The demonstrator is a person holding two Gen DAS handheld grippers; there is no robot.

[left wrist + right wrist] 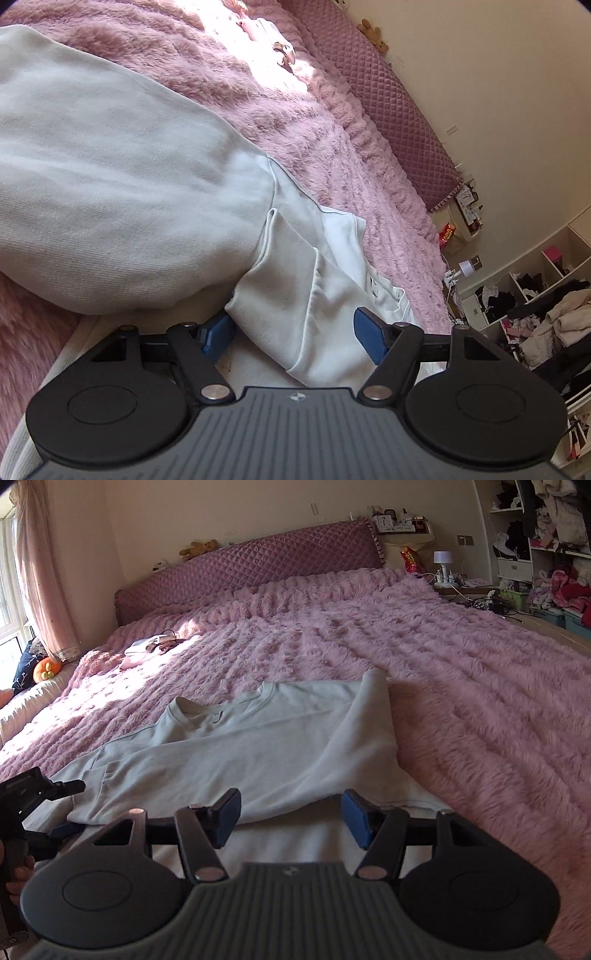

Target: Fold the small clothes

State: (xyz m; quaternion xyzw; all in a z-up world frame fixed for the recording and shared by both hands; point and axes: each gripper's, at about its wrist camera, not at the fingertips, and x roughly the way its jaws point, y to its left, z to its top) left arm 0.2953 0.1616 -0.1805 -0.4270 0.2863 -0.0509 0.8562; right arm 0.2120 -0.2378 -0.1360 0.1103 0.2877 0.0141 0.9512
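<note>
Pale grey sweatshirt (258, 734), sleeve folded across, on pink bedspread (461, 686)

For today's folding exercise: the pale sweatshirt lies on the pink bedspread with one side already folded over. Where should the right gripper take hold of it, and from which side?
Grip the near hem of the sweatshirt, at the edge lying just ahead of the open right gripper. Come in low from the foot of the bed, along the bedspread. The hem is a thin, flat edge facing the fingers, so one finger could probably slide under it.

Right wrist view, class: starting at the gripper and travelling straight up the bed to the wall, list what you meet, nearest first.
right gripper → pale sweatshirt → pink fluffy blanket → quilted purple headboard → teddy bear on top of the headboard.
</note>
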